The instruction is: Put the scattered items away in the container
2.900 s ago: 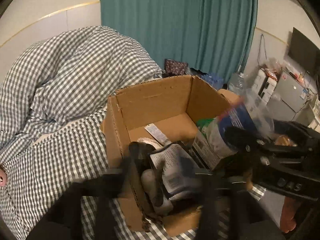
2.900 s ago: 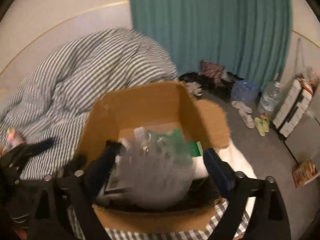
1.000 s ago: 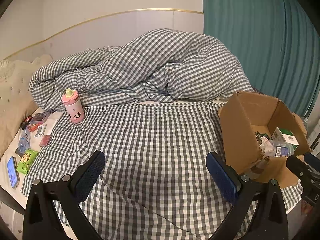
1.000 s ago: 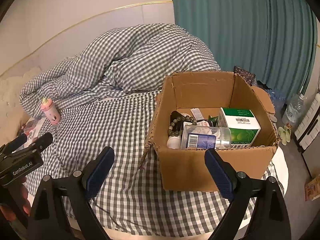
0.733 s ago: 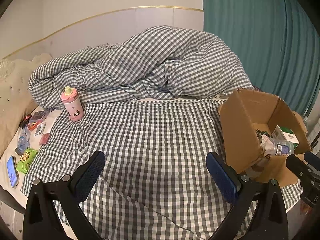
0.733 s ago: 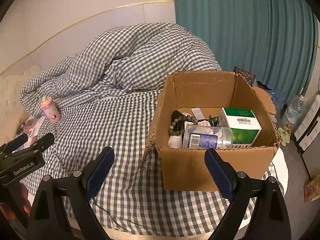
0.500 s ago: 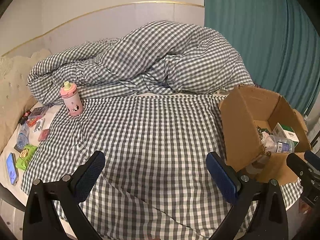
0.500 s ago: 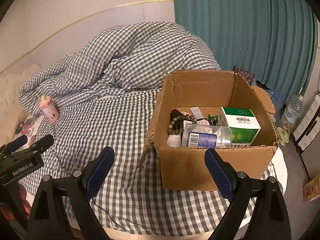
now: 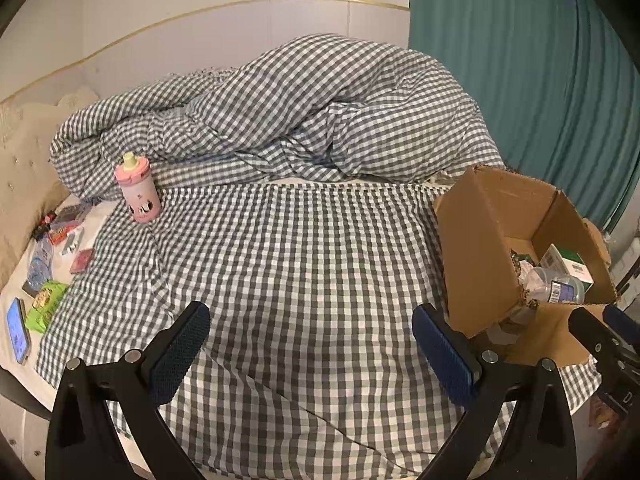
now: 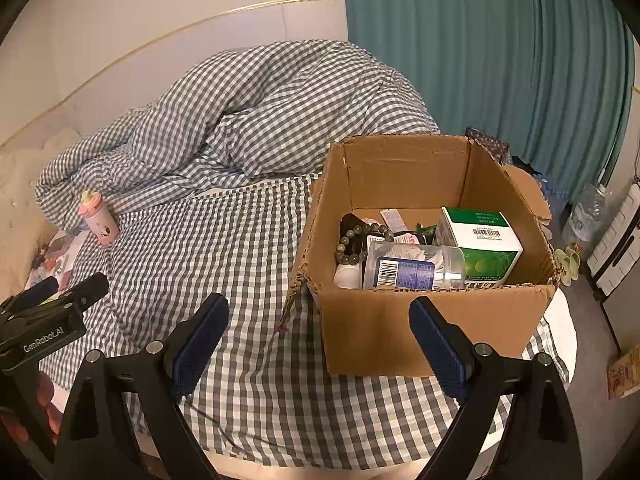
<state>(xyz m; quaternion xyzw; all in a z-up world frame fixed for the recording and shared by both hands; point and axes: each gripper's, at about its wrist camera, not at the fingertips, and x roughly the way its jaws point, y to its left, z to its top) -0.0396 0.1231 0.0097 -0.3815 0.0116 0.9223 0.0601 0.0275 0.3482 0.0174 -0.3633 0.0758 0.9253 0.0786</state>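
Note:
An open cardboard box (image 10: 400,328) stands on the checked bed; it also shows in the left wrist view (image 9: 472,256). Inside lie a green and white carton (image 10: 480,244), a clear plastic jar (image 10: 412,266) and a bead bracelet (image 10: 352,240). A pink bottle (image 9: 138,188) stands upright at the far left, also seen in the right wrist view (image 10: 98,218). Small items (image 9: 60,240), a green packet (image 9: 46,300) and a phone (image 9: 18,330) lie at the left bed edge. My left gripper (image 9: 308,354) is open and empty over the sheet. My right gripper (image 10: 318,340) is open and empty before the box.
A bunched checked duvet (image 9: 300,108) fills the back of the bed. A teal curtain (image 10: 480,40) hangs behind the box. Right of the bed the floor holds slippers (image 10: 568,264), a water jug (image 10: 584,216) and a white cabinet (image 10: 616,256).
Both grippers have drawn back from the box, opened and now hold nothing; the jar lies inside the box. The left view has swung left and drifted slightly over the bed.

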